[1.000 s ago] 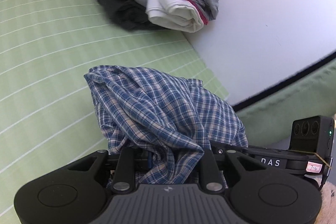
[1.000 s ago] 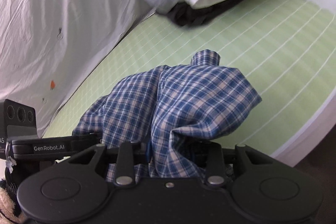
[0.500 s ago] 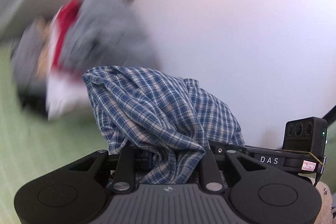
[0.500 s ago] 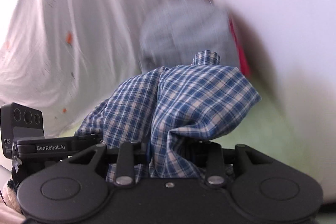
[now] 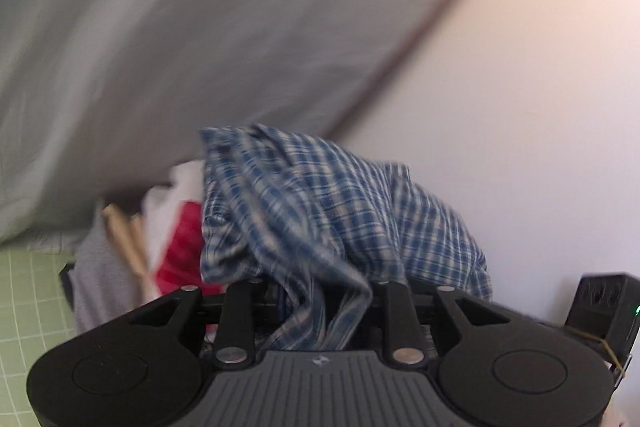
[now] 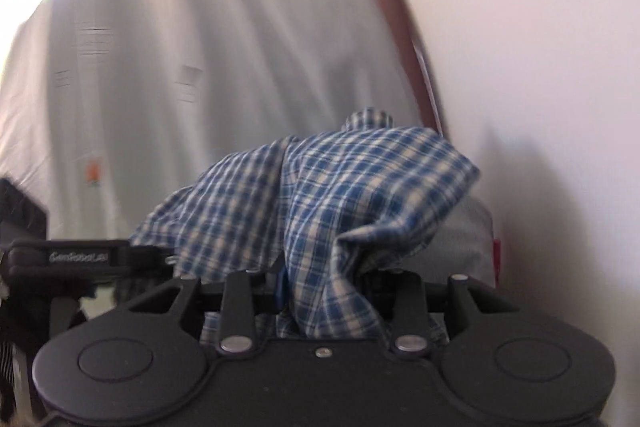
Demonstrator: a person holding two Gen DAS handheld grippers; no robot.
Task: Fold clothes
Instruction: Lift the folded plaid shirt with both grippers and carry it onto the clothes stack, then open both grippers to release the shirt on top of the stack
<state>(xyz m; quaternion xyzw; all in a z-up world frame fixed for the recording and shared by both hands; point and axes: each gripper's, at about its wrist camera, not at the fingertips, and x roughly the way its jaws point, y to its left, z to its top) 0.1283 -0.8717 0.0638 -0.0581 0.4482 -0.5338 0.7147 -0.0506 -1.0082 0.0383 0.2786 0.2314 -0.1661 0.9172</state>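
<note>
A blue-and-white plaid shirt hangs bunched up between both grippers, off the bed. In the left wrist view my left gripper has the cloth pinched between its fingers, which the fabric covers; its jaws are opening. In the right wrist view my right gripper is shut on another fold of the plaid shirt, its fingertips also buried in cloth. The two grippers are side by side, close together. The stack of folded clothes, red, white, tan and grey, sits just behind the shirt.
A green lined mat shows at the lower left. A pale sheet hangs behind the stack and a white wall stands to the right. Grey folded cloth lies close under the shirt's right side.
Both grippers have swung up and across the bed with the shirt, toward the clothes stack by the wall. The stack, far off a second ago, is now right behind the shirt.
</note>
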